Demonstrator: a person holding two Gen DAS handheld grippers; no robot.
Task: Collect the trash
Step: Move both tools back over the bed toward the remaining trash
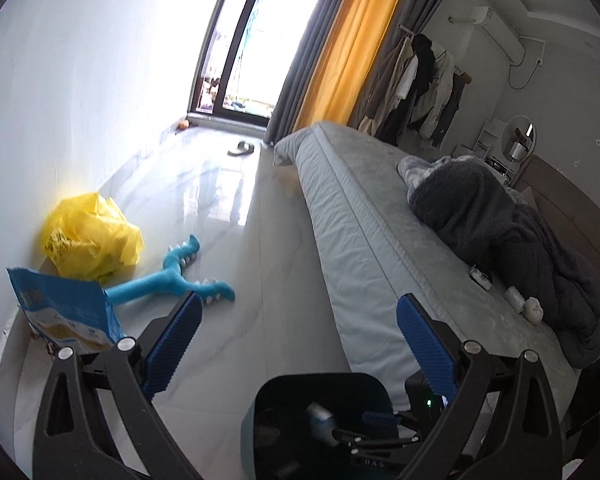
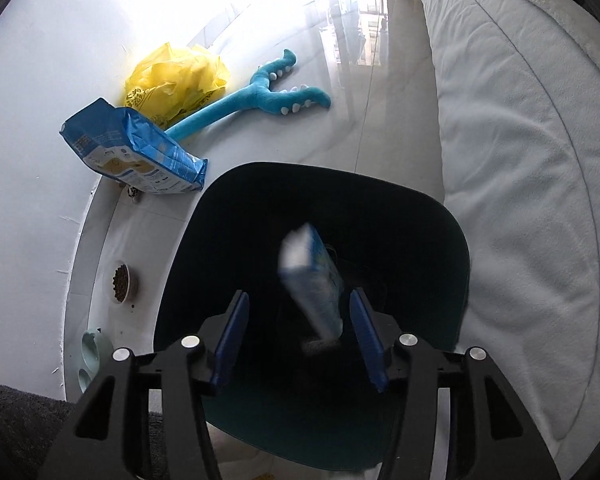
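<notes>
My right gripper (image 2: pixel 300 295) points down into a dark teal trash bin (image 2: pixel 340 172), jaws open. A blue and white carton (image 2: pixel 312 276), blurred, hangs tilted between the pads above the bin's dark inside; neither pad presses on it. The left wrist view shows the same bin (image 1: pixel 320 380) at the bottom edge, with the carton (image 1: pixel 320 416) in its mouth. My left gripper (image 1: pixel 300 302) is open and empty, held above the floor beside the bed. White crumpled wads (image 1: pixel 534 310) and a small packet (image 1: pixel 480 276) lie on the mattress.
A yellow plastic bag (image 2: pixel 175 76), a blue pet-food bag (image 2: pixel 135 148) and a blue plush toy (image 2: pixel 259 92) lie by the wall. A bowl of kibble (image 2: pixel 119 282) stands left of the bin. The bed (image 1: pixel 380 208) with a dark blanket (image 1: pixel 492 224) fills the right side.
</notes>
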